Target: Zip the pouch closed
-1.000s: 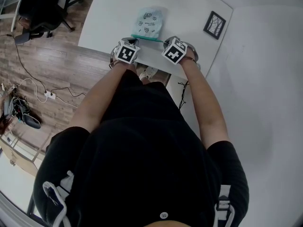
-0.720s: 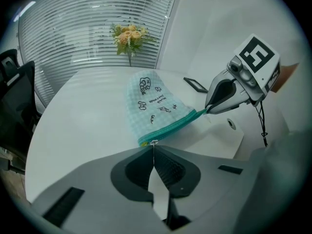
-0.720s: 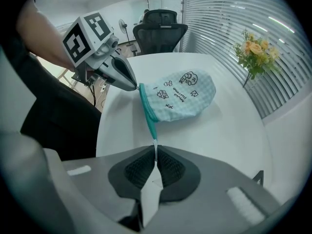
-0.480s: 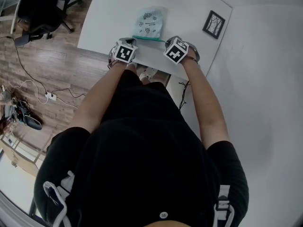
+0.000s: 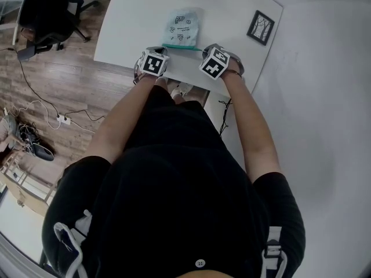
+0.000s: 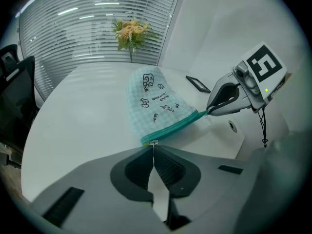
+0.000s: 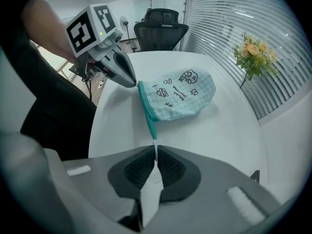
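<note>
The big white table is in front of me, and the little blue checked pouch lies flat on it, near the front edge. Its green zip strip runs along the side closest to me. The strip looks flat and pressed together, with no gap that I can see, so I think the zipping is nearly done or done. I cannot tell for sure.

Both of my arms reach out and down over the table edge, one at each end of the zip. My left gripper is squeezed tight on the small metal zip pull. My right gripper is pinched tight on the end tab of the strip. Both point steeply down.
</note>
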{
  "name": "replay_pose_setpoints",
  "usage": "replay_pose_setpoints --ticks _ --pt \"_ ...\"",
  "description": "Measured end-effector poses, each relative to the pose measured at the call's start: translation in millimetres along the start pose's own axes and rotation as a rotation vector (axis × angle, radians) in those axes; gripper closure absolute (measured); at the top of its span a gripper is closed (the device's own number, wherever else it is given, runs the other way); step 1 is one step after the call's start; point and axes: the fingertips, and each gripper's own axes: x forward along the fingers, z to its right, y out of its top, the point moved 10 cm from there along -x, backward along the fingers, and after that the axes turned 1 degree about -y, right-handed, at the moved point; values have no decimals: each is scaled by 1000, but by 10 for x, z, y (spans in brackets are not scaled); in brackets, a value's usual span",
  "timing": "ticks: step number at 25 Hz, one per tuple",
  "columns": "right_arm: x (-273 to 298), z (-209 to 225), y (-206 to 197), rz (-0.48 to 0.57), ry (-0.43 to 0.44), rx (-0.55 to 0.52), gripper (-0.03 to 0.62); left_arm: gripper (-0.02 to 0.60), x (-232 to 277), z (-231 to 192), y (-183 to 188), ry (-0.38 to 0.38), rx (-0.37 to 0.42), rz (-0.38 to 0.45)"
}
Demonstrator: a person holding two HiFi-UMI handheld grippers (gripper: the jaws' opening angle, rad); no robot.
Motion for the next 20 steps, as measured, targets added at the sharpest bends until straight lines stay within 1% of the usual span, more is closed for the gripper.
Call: replay_pose_setpoints --ticks 2,4,7,8,10,14,17,20 --pt "7 -16 -11 1 -3 -14 564 569 -12 -9 -6 3 -10 -15" --pt "9 -19 -20 -2 -3 -14 547 569 0 -49 -24 20 -12 -15" --pt "18 -14 -50 -2 6 -2 527 560 -24 -57 -28 21 -18 -13" --pt "22 -18 -62 -1 10 3 521 548 -21 -55 -39 15 -18 -10" --pt "26 -28 -85 3 17 9 517 494 8 -29 -66 -13 -11 4" --pt "-10 -61 -141 18 18 17 510 462 -73 36 -112 -47 7 10" --pt "-27 -71 -137 54 6 20 510 449 -227 -8 -110 -59 42 57" --pt "-183 -101 -100 125 -7 43 509 448 -514 7 -40 -115 36 169"
